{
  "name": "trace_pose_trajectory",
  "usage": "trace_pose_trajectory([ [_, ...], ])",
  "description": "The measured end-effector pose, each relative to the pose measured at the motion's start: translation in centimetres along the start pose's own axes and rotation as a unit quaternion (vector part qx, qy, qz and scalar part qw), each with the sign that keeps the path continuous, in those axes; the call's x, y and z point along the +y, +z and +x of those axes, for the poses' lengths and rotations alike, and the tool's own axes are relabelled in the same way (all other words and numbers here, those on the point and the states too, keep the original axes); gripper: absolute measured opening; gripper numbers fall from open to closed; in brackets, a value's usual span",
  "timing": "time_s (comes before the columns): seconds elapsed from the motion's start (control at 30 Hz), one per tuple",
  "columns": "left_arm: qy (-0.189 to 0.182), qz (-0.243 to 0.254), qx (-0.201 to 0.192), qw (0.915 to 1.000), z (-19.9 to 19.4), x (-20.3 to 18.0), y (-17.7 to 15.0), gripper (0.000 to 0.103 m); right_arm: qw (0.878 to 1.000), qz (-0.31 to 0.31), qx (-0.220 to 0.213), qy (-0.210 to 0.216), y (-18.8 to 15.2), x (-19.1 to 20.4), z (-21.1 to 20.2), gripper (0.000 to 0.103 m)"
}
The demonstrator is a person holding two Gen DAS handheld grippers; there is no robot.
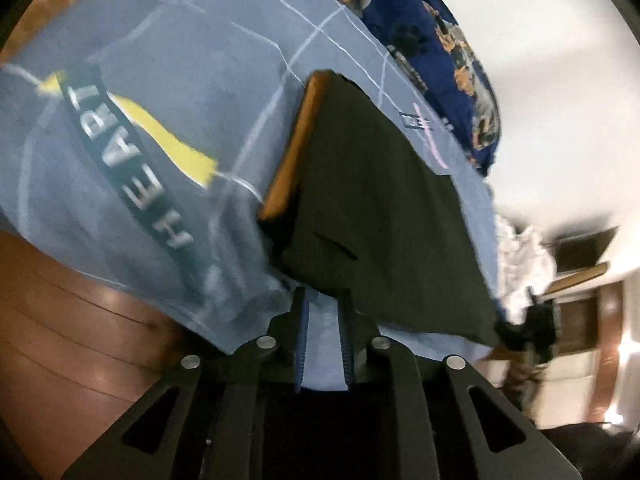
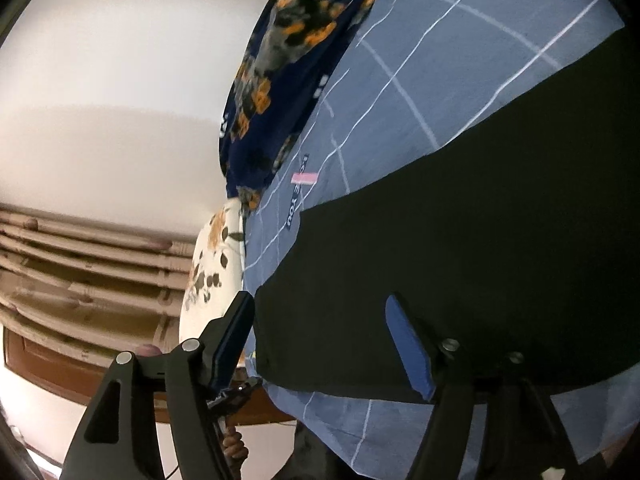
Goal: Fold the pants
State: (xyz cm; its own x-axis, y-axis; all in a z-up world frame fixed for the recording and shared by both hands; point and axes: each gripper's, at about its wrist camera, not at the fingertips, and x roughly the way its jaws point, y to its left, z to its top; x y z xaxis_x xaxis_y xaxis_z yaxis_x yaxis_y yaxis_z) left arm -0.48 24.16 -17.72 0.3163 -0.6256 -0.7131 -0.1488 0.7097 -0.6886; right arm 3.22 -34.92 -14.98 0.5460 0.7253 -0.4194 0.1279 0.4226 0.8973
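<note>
The dark pants point(image 1: 380, 208) lie folded flat on a blue bedsheet point(image 1: 180, 40) with thin white lines. An orange strip point(image 1: 292, 148) shows along their left edge. My left gripper point(image 1: 325, 300) points down at the pants' near edge. Its blue-padded fingers point(image 1: 301, 328) stand a narrow gap apart, with only bare sheet showing between them. In the right wrist view the pants point(image 2: 480, 220) fill the right side. My right gripper point(image 2: 320, 320) is wide open over their near corner, one finger point(image 2: 234, 332) off the cloth and the other point(image 2: 408, 348) above it.
A dark blue flowered blanket point(image 2: 280, 60) lies along the bed's far side, with a white flowered pillow point(image 2: 212, 264) beside it. The sheet bears a dark band reading HEART point(image 1: 128, 164). Brown wooden bed frame point(image 1: 80, 332) edges the sheet. White wall point(image 2: 100, 80) stands behind.
</note>
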Motion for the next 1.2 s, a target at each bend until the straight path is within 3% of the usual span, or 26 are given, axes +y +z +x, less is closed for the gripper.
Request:
trace_pose_trajectory([
  [0.1,-0.016,-0.007,0.002,0.9998,1.0,-0.6,0.2,0.02,1.0,0.005,0.013,0.0,-0.4,-0.3,0.8,0.067],
  [0.2,0.004,0.003,-0.016,0.9999,1.4,-1.2,0.3,0.02,1.0,0.005,0.019,-0.004,-0.8,-0.4,0.9,0.067],
  [0.27,0.025,0.014,-0.036,0.9989,1.2,-1.8,0.1,0.012,1.0,0.007,0.016,-0.003,-0.8,-0.5,0.7,0.067],
  [0.33,0.039,0.024,-0.047,0.9978,1.3,-2.5,0.0,0.011,1.0,0.007,0.011,-0.002,-0.7,-0.6,0.4,0.068],
  [0.5,0.05,0.03,-0.077,0.9953,0.9,-3.0,0.5,0.008,1.0,0.013,0.015,-0.001,-0.8,-1.0,0.7,0.069],
  [0.6,0.055,0.057,-0.094,0.9924,0.7,-4.4,1.3,0.003,1.0,0.01,0.021,-0.007,-1.0,-1.1,1.1,0.069],
  [0.67,0.075,0.096,-0.118,0.9855,0.1,-5.7,1.6,0.002,1.0,0.015,0.023,-0.005,-1.1,-1.3,1.2,0.069],
  [0.83,0.082,0.035,-0.089,0.9921,1.5,-1.8,2.0,0.002,1.0,0.022,0.02,-0.004,-1.0,-1.7,1.0,0.069],
  [1.0,0.062,0.042,-0.119,0.9901,-0.2,-1.6,1.4,0.002,1.0,0.021,0.022,-0.003,-1.0,-1.6,1.0,0.07],
  [1.13,0.038,0.032,-0.092,0.9945,-1.4,-2.2,0.7,0.004,0.999,0.015,0.033,-0.002,-1.1,-1.2,1.4,0.07],
  [1.2,0.035,0.023,-0.06,0.9974,-0.6,-2.3,0.2,0.005,0.999,0.013,0.032,0.0,-1.2,-1.1,1.5,0.071],
])
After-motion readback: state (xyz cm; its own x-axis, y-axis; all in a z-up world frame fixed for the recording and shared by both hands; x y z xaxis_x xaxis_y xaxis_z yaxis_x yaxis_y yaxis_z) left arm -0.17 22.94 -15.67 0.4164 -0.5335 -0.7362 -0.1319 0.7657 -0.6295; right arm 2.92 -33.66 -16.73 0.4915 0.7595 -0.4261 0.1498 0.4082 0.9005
